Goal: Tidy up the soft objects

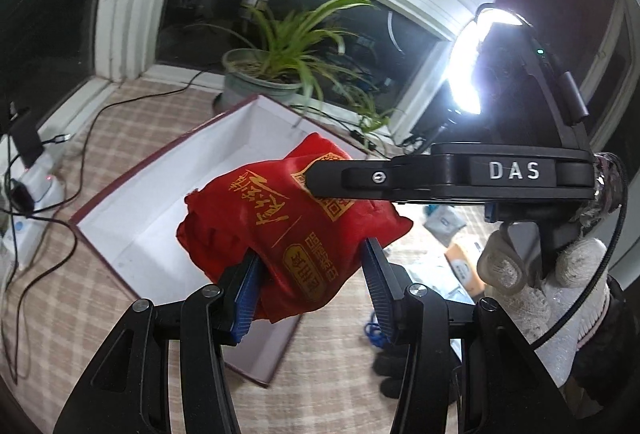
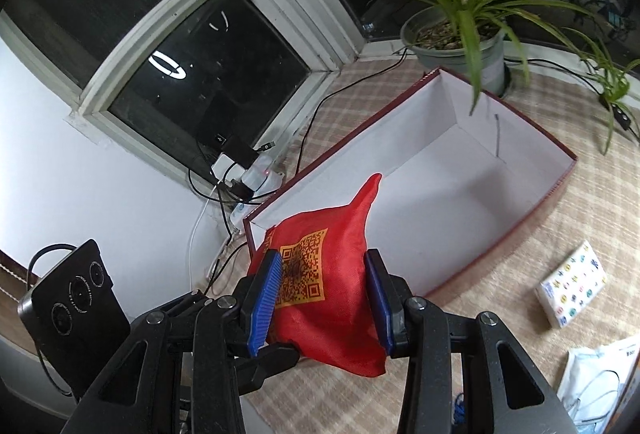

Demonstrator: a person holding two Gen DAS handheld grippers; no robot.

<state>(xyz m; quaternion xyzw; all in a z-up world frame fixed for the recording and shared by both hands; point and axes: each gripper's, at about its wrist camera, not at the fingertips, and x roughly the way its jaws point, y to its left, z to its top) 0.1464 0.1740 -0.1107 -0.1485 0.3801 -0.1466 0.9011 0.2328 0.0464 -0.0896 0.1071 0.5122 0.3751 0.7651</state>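
Nearest the cameras, the left tool point(image 1: 308, 286) and the right tool point(image 2: 324, 302) each clamp their blue ribbed pads on opposite parts of one soft red fabric bag printed with gold lettering and a QR code point(image 1: 292, 230), sharing the grip probably so the floppy cloth stays bunched. The bag hangs above the near rim of the open, white-lined, maroon rectangular cardboard box point(image 1: 160, 189) on the beige checked table point(image 1: 132, 121), apparently ready for dropping in. Beyond stands a potted green spider plant point(image 1: 280, 49) by the dark window.
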